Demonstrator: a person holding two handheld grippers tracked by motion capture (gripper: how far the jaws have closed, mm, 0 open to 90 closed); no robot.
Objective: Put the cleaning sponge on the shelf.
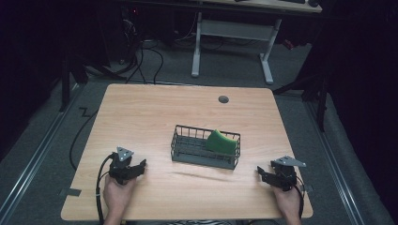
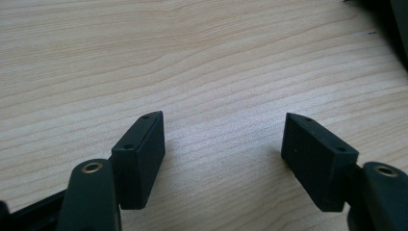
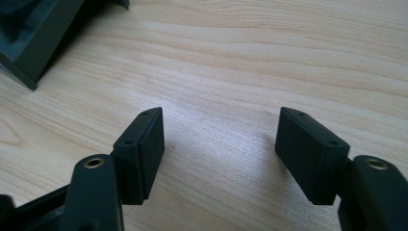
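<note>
A dark wire basket (image 1: 187,151) stands at the middle of the wooden table (image 1: 141,112). A green sponge (image 1: 221,142) leans inside its right end. My left gripper (image 1: 141,165) rests low on the table at the front left, held by a hand, a short way left of the basket. Its jaws are open (image 2: 222,139) over bare wood. My right gripper (image 1: 259,172) sits at the front right, pointing left toward the basket's right end. Its jaws stand wide (image 3: 219,134) with nothing between them. A corner of the basket (image 3: 33,43) shows at the upper left of the right gripper view.
A round grommet hole (image 1: 223,99) lies near the table's far edge. Beyond the table stands a white-legged desk (image 1: 232,33) with cables on the floor. Bare wood surrounds the basket on all sides.
</note>
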